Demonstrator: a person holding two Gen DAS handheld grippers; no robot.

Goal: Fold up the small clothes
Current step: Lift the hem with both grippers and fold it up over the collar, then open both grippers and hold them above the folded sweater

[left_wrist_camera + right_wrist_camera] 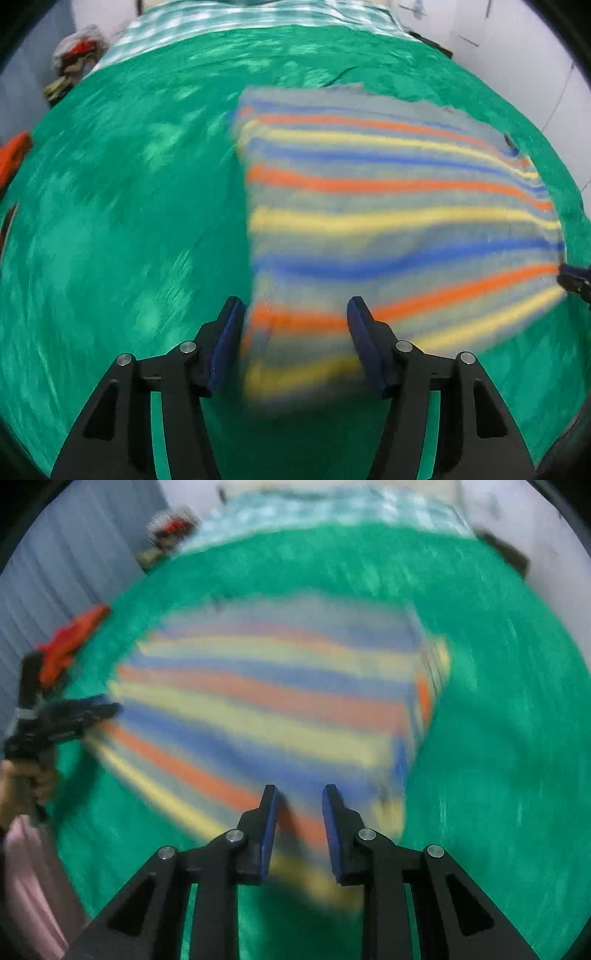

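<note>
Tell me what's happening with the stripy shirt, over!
Left hand-held gripper open at the stripy shirt's near edge. Right hand-held gripper open too. Shirt on green blanket, blurry. Nothing in the way.

A bedroom in a home is shown. A bed is seen, covered by a green blanket point(129, 221), with a checked green-and-white sheet point(229, 18) exposed at the far end. A heap of mixed clothes point(77, 59) (red and olive pieces can be made out) is piled at the far left corner, and an orange garment point(13, 155) is laid at the left edge. Plain pale walls point(517, 44) are seen beyond the bed. A striped knitted garment point(388, 206) is spread on the blanket.
</note>
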